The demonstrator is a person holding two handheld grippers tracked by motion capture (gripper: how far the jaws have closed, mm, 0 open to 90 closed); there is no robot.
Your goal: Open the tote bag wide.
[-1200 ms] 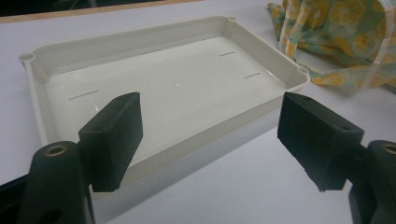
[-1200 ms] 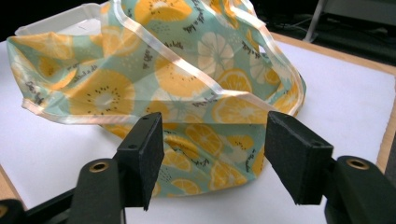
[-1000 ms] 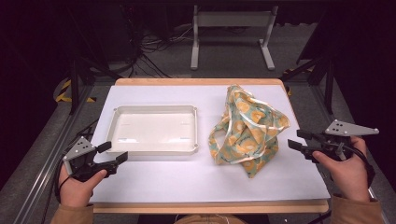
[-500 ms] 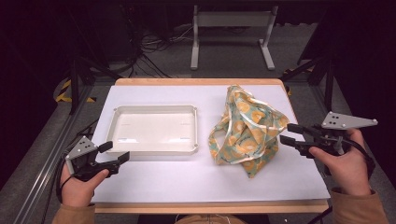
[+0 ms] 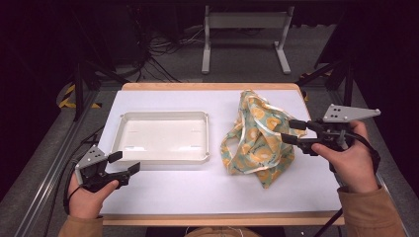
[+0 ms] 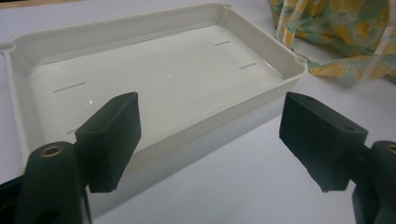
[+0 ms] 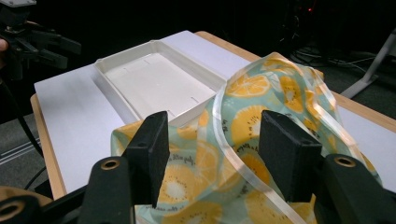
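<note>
Right of centre in the high view, the crumpled lemon-print cloth bag [image 5: 257,138] sits on the white surface [image 5: 197,197], just beside the white tray [image 5: 163,136]. At its right edge the right tool [image 5: 291,132] has just been spreading its jaws; in the right gripper view the bag's pale strap [image 7: 238,154] runs between them, unpinched. To grip well, I would push forward until the strap sits deep between the pads, then close on the strap alone, not on loose fabric. At lower left the left tool [image 5: 126,165] rests spread and empty before the tray's near rim, well placed to steady it.
</note>
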